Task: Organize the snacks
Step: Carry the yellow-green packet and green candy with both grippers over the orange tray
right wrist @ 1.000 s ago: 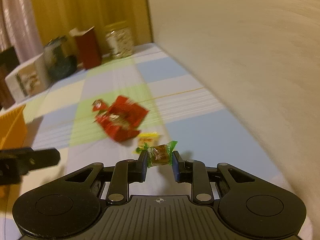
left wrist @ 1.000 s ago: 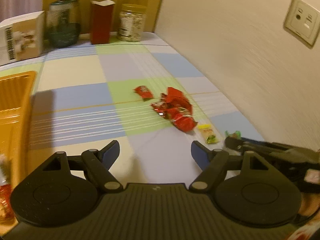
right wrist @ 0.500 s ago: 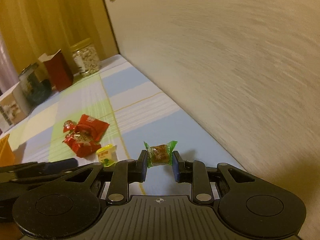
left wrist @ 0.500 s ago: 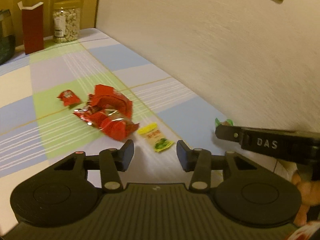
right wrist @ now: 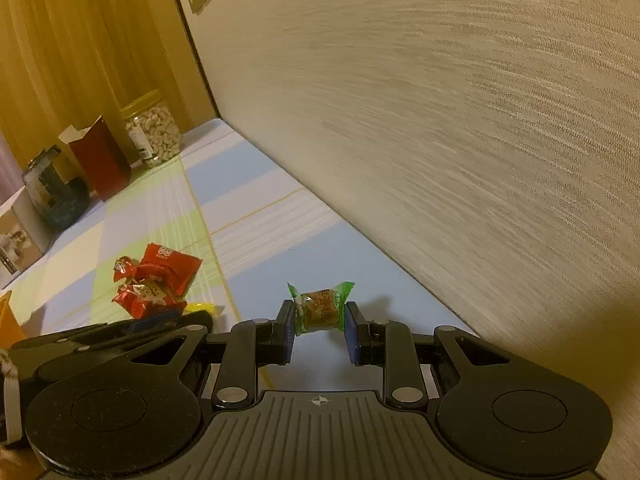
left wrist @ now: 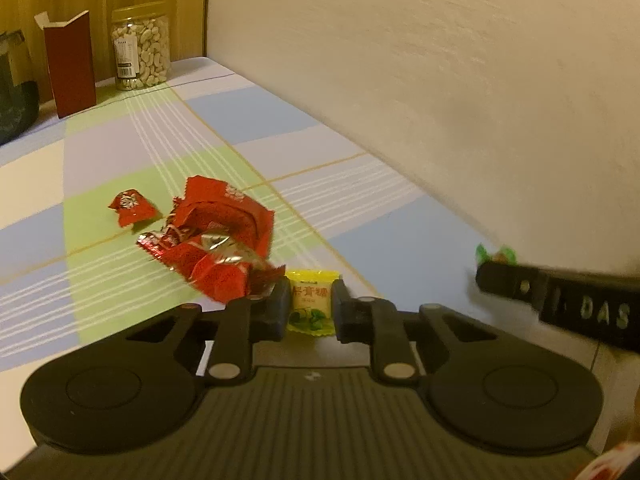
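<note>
Yellow plastic candy packet (left wrist: 311, 305) w/ green leaf print sits right between my left gripper (left wrist: 310, 307) pads; both pads look pressed against its sides, so I'd call it clamped, packet low at the checked tablecloth (left wrist: 248, 120). Pile of red foil snack wrappers (left wrist: 216, 236) is just beside the left pad and touching it, so kinda crowding that side. One small red wrapper (left wrist: 132, 209) lies apart from the pile.

Right gripper (right wrist: 319, 315) is pinched on a green-wrapped brown candy (right wrist: 319, 309), held up off the cloth near the beige wall (right wrist: 460, 140).

Right cam shows the candy's label; left cam only catches its green tips (left wrist: 495, 254). At the far end: cashew jar (left wrist: 140, 54), dark red open carton (left wrist: 70, 68).
</note>
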`<action>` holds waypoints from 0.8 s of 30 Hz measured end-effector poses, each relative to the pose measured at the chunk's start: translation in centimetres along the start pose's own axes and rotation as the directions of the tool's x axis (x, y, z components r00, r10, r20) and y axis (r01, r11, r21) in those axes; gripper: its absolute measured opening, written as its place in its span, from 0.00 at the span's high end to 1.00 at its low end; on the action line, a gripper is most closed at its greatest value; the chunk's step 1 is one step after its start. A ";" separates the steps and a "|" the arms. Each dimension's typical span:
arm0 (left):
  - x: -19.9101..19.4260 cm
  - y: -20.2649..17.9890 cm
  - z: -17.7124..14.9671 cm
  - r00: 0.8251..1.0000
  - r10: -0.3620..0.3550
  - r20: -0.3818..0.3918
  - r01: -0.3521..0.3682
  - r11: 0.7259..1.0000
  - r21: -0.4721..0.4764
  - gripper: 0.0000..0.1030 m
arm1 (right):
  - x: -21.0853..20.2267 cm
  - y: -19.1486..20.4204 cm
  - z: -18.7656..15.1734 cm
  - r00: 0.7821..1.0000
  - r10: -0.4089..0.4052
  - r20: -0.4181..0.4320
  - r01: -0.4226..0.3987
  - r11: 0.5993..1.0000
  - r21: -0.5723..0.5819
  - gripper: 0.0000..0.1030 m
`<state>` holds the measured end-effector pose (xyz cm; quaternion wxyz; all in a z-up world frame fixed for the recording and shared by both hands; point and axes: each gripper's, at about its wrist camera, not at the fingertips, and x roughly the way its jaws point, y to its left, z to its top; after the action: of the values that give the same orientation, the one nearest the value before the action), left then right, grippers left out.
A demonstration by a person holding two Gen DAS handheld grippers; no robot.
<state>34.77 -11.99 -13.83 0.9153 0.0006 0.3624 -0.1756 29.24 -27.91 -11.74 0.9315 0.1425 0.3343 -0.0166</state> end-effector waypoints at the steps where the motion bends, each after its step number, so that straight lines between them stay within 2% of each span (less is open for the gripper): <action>1: -0.3 0.0 -0.2 1.000 0.005 -0.005 -0.005 1.000 0.010 0.82 | 0.1 0.1 0.0 1.000 0.002 0.000 -0.002 1.000 -0.005 0.75; 5: -2.0 0.8 -1.3 1.000 0.011 -0.027 -0.011 1.000 0.004 0.82 | 0.2 0.6 -0.1 1.000 0.017 -0.004 -0.017 1.000 -0.016 0.75; 11: -5.6 2.4 -3.4 0.998 0.041 -0.038 -0.044 0.997 -0.060 0.82 | -0.2 2.2 -0.7 0.998 0.055 -0.011 -0.056 0.997 -0.053 0.75; 19: -11.1 4.7 -5.6 0.996 0.088 -0.035 -0.092 0.983 -0.162 0.82 | -2.0 5.7 -3.3 0.992 0.123 -0.034 -0.127 0.985 -0.117 0.75; 24: -14.9 5.9 -6.5 0.993 0.113 -0.027 -0.116 0.976 -0.182 0.82 | -3.9 8.1 -5.4 0.984 0.164 -0.067 -0.173 0.975 -0.143 0.75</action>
<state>22.32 -0.90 -9.49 0.9170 -0.0612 0.3841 -0.0885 23.92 -18.89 -11.17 0.9281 0.1011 0.3466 0.0912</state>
